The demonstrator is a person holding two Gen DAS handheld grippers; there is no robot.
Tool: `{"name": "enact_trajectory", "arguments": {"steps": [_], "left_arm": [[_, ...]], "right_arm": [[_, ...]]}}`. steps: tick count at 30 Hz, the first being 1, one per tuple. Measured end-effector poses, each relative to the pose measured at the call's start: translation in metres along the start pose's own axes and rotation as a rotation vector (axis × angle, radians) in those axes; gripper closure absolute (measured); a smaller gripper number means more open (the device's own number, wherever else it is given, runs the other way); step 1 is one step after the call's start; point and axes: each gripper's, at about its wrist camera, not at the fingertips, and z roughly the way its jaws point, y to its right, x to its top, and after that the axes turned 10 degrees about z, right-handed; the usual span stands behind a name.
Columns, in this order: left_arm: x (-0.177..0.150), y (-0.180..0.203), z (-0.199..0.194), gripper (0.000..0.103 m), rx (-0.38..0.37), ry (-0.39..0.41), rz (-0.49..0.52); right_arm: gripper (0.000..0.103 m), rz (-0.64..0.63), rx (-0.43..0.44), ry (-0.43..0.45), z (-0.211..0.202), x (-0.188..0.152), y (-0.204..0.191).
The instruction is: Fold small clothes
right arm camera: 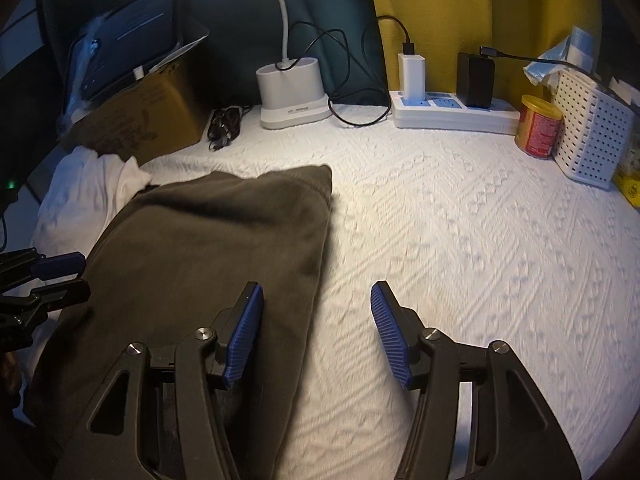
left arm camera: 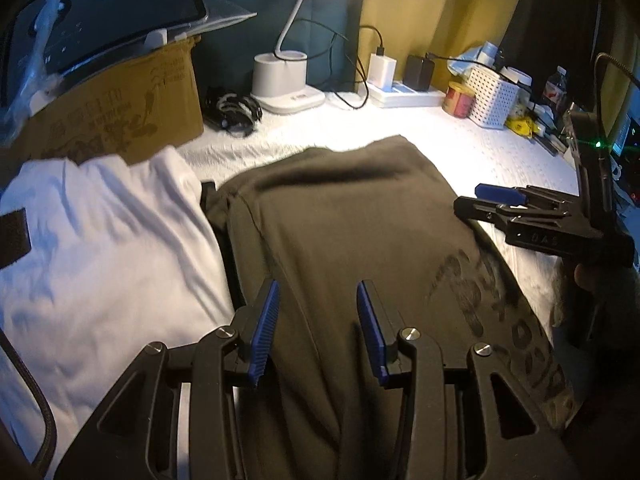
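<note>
Two garments are lying on the white textured table (right arm camera: 460, 248): a dark olive garment (left arm camera: 340, 232), folded into a long narrow shape with dark lettering near its right edge, and a white garment (left arm camera: 100, 240) lying just beside it on the left, their edges touching. The left gripper (left arm camera: 316, 328) is hovering over the near part of the dark olive garment with its jaws partly apart; its blue pads (left arm camera: 264, 328) are gripping nothing, and cloth is showing through the gap below them. The right gripper (right arm camera: 316, 332) is standing with its jaws wide apart and is holding nothing; its left pad is sitting over the right edge of the dark olive garment, while its right pad is sitting over bare table. In the left wrist view, the right gripper is appearing at the right edge of the garment, with a hand (left arm camera: 592, 276) holding its handle. At the back of the table, a white lamp base (right arm camera: 290, 92), a power strip (right arm camera: 452, 114) carrying chargers, a yellow-lidded can (right arm camera: 538, 126) and a white perforated basket (right arm camera: 592, 132) are standing in a row. A cardboard box (left arm camera: 120, 112) is standing behind the white garment, with a tablet (left arm camera: 112, 12) lying on top of it.
</note>
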Motion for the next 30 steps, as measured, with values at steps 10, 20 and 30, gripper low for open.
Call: {"name": "enact_trajectory", "arguments": {"steps": [10, 20, 30], "left_arm": [[-0.031, 0.005, 0.003, 0.062, 0.009, -0.033, -0.036], [-0.049, 0.005, -0.001, 0.057, 0.019, -0.016, -0.042], [-0.062, 0.007, -0.017, 0.057, 0.017, -0.007, -0.070]], "right_arm": [[0.044, -0.060, 0.001, -0.045, -0.016, -0.045, -0.016], [0.065, -0.070, 0.047, -0.060, -0.033, -0.077, -0.033], [0.071, -0.045, 0.097, -0.069, -0.056, -0.101, -0.035]]}}
